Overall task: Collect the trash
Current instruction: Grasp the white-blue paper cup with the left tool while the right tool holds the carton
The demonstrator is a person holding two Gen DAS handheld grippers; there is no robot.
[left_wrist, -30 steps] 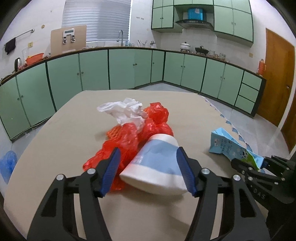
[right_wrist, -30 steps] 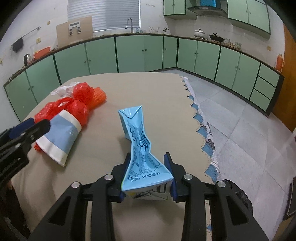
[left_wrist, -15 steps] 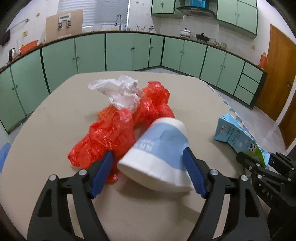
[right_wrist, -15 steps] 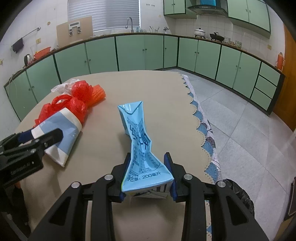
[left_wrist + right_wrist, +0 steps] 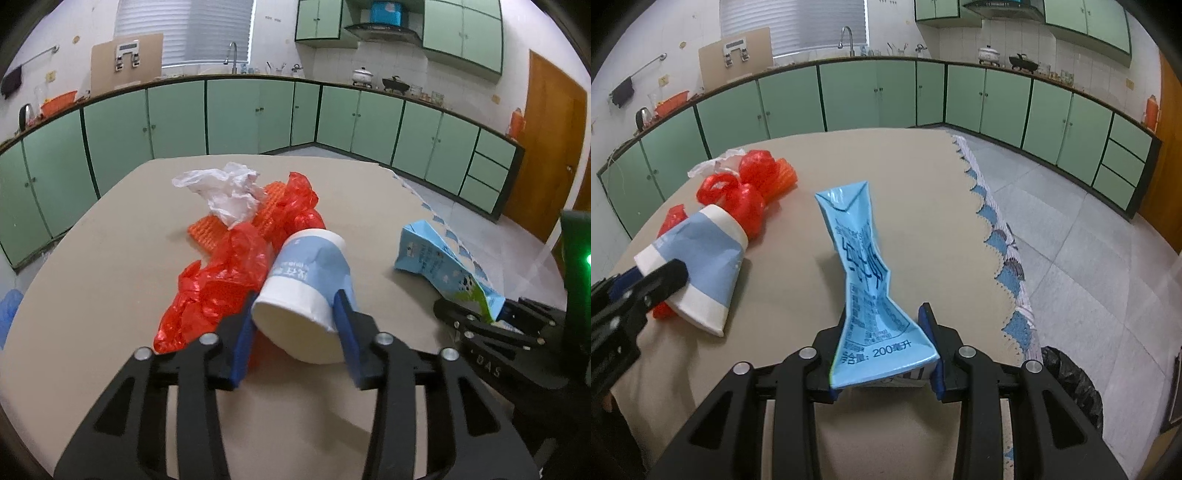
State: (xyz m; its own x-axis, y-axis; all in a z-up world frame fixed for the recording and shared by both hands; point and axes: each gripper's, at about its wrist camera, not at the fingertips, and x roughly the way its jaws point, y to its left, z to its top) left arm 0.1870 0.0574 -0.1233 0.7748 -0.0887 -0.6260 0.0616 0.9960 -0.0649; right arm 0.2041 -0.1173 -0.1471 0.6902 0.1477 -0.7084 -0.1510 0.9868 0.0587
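A blue and white paper cup [image 5: 310, 266] lies on its side on the beige table [image 5: 110, 258], its wide end towards me. My left gripper [image 5: 295, 332] is closing, and both blue pads press the cup's sides near that end. From the right wrist view, the cup [image 5: 705, 254] sits at the left with the left gripper [image 5: 646, 280] on it. My right gripper [image 5: 884, 317] is shut on the bottom end of a crumpled light-blue milk carton [image 5: 864, 258]. In the left wrist view the carton [image 5: 436, 262] is to the right.
Behind the cup lie a red plastic bag [image 5: 221, 280], an orange mesh piece [image 5: 207, 230] and crumpled white plastic [image 5: 229, 192]. The table's scalloped cloth edge [image 5: 997, 236] runs along the right. A black bag [image 5: 1071, 380] sits on the tiled floor below it. Green cabinets line the walls.
The left gripper's jaws widened, moved in around the cup's wide end, then narrowed onto it. The right gripper kept still with the carton.
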